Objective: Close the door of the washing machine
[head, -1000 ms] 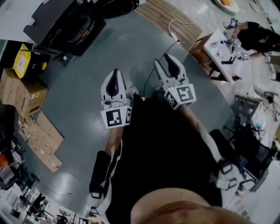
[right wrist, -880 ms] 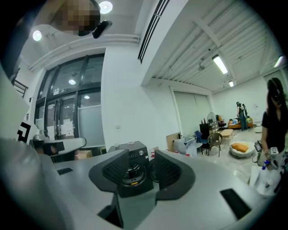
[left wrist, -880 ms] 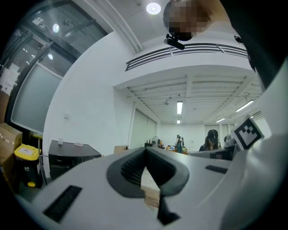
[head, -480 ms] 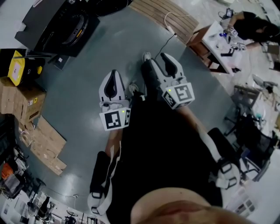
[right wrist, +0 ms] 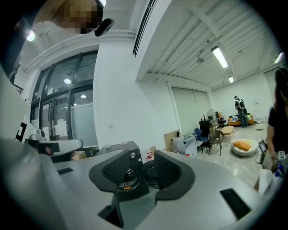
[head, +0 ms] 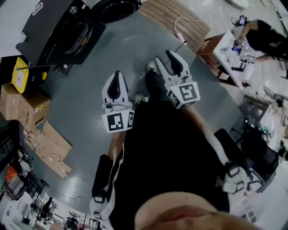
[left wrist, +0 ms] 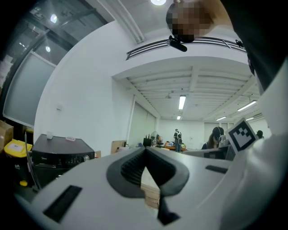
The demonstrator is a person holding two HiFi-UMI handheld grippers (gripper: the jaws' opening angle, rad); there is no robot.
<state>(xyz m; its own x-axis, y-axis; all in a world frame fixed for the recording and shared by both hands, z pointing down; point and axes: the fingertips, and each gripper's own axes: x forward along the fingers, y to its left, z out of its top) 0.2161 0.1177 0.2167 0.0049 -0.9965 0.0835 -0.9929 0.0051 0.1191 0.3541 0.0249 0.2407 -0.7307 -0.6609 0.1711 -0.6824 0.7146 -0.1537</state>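
Across grey floor (head: 85,72), the door (head: 116,8) of the washing machine (head: 49,31) is hanging open, untouched; left hand-held gripper (head: 117,74) pinched closed, right hand-held gripper (head: 164,57) parted, both empty.

**newbie_42:** so what's the washing machine (head: 49,27) looking like right now?

**spin_cycle:** Black, boxy front-loader, standing upright at the far upper left of the head view. The round drum opening (head: 77,32) on its front is uncovered, with a ring around it. There's a control strip with a knob along the top of the front.

**newbie_42:** and the door (head: 118,8)?

**spin_cycle:** Round, dark and swung wide open. It hangs out beside the cabinet, clear of the opening, on the right of the machine in the right gripper view.
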